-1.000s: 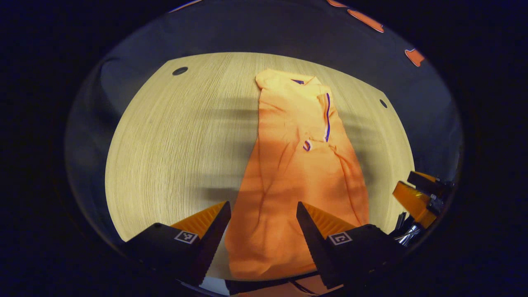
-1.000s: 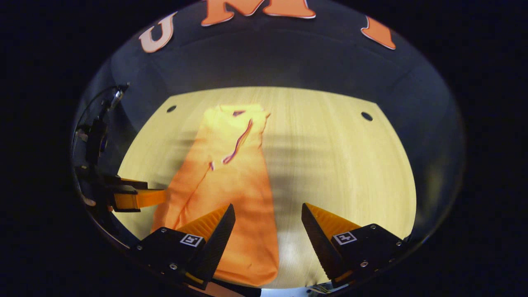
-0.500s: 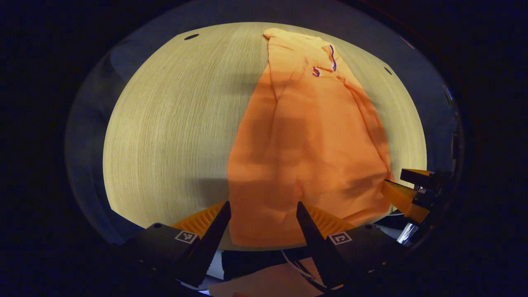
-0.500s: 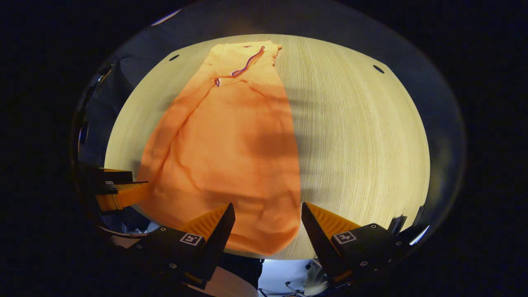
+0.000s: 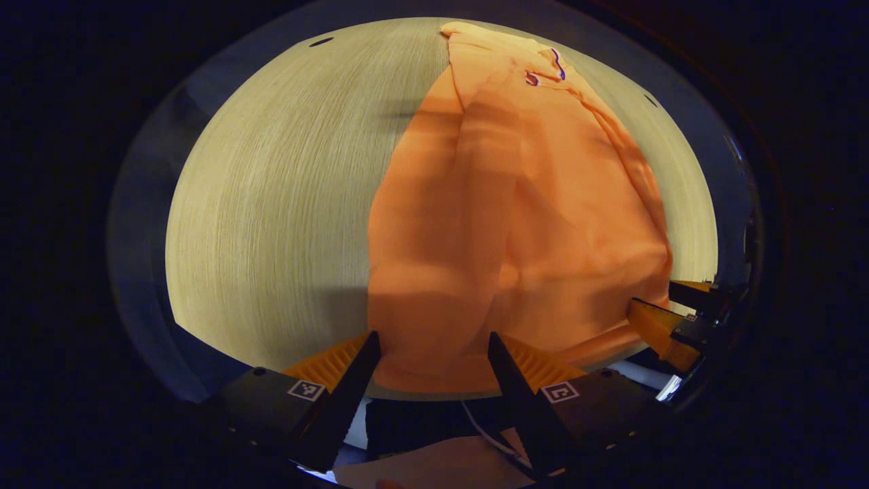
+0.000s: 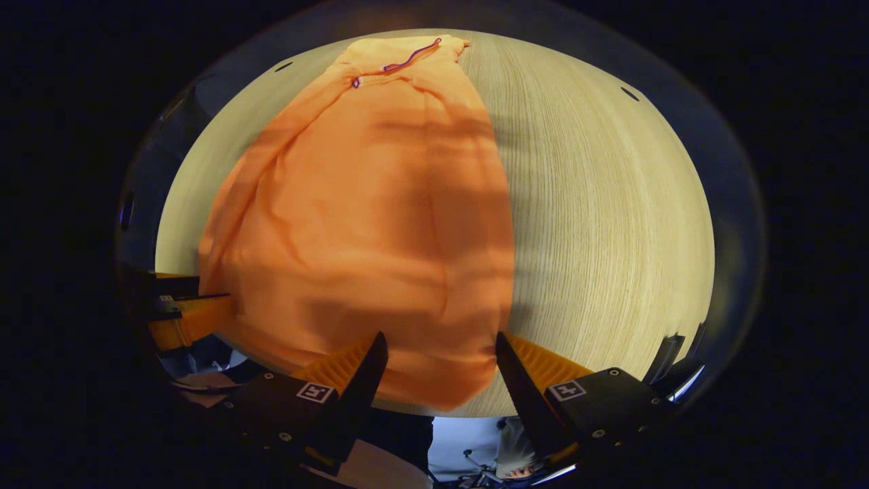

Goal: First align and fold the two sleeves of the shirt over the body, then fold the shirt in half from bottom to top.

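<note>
An orange shirt (image 5: 502,217) lies lengthwise on the wooden table (image 5: 271,204), sleeves folded in over the body, collar at the far end. Its bottom hem reaches the table's near edge. My left gripper (image 5: 434,343) is open, straddling the hem's left corner. The right gripper (image 5: 662,316) shows at the right edge of the left gripper view, beside the hem's other corner. In the right gripper view the shirt (image 6: 366,217) fills the left half of the table (image 6: 597,217), and my right gripper (image 6: 438,346) is open over the hem's right corner. The left gripper (image 6: 183,309) appears at that view's left edge.
The table's near edge runs just under both grippers, with floor and a person's clothing below it. Bare wood lies left of the shirt in the left gripper view and right of it in the right gripper view. Small dark holes (image 6: 630,94) mark the far table corners.
Both grippers have dropped down and drawn back toward the table's near edge, so the hem now sits between their open fingers. The shirt has not moved.
</note>
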`<state>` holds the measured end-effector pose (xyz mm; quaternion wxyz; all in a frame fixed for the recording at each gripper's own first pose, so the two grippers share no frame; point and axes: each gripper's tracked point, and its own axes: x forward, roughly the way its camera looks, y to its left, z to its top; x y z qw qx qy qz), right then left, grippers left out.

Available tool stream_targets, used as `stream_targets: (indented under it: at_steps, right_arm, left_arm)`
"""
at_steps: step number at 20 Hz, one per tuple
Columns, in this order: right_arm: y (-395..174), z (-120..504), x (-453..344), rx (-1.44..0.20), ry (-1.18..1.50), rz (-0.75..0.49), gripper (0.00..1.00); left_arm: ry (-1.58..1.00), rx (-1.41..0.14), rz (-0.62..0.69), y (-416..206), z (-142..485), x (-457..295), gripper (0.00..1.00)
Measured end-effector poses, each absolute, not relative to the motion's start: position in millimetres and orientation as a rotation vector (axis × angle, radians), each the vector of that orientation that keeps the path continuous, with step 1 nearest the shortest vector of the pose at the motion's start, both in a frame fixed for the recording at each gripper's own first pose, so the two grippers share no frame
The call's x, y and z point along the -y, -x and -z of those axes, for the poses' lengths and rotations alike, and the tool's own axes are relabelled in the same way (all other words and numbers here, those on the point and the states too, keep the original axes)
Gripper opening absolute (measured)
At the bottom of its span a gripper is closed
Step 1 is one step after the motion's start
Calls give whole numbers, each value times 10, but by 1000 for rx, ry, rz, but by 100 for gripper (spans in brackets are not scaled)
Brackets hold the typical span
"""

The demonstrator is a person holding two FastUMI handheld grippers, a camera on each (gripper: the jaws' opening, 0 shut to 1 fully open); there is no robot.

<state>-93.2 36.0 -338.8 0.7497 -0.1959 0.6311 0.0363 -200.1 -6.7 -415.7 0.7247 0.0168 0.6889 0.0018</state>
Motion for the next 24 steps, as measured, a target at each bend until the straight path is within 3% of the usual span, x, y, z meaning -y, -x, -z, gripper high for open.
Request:
stream_targets:
  at_steps: [8, 10, 12, 13, 14, 15, 16, 24]
  right_arm:
    - [914, 3396, -372, -1424, 407, -58, 98]
    - [911, 3377, -351, -1414, 387, -43, 86]
    - [898, 3378, -338, -1389, 376, -50, 59]
    - [901, 3360, -340, -1376, 366, -57, 36]
    - [943, 3392, -385, -1383, 340, -97, 11]
    - [902, 3377, -426, -1359, 323, -99, 8]
    - [961, 3375, -403, -1361, 344, -119, 0]
    - [845, 3061, -596, -1332, 297, -152, 0]
  left_arm:
    - [-83, -1618, 0, 2034, 4181, 104, 99]
    - [-58, -1590, -23, 2033, 4209, 164, 90]
    - [-50, -1568, -27, 2066, 4208, 211, 76]
    - [-51, -1556, -19, 2047, 4200, 234, 63]
    - [-46, -1523, -3, 2014, 4197, 256, 34]
    - [-41, -1495, 25, 1955, 4210, 291, 5]
    - [-42, -1490, 50, 1971, 4241, 296, 2]
    - [-58, -1390, 86, 1736, 3806, 290, 1]
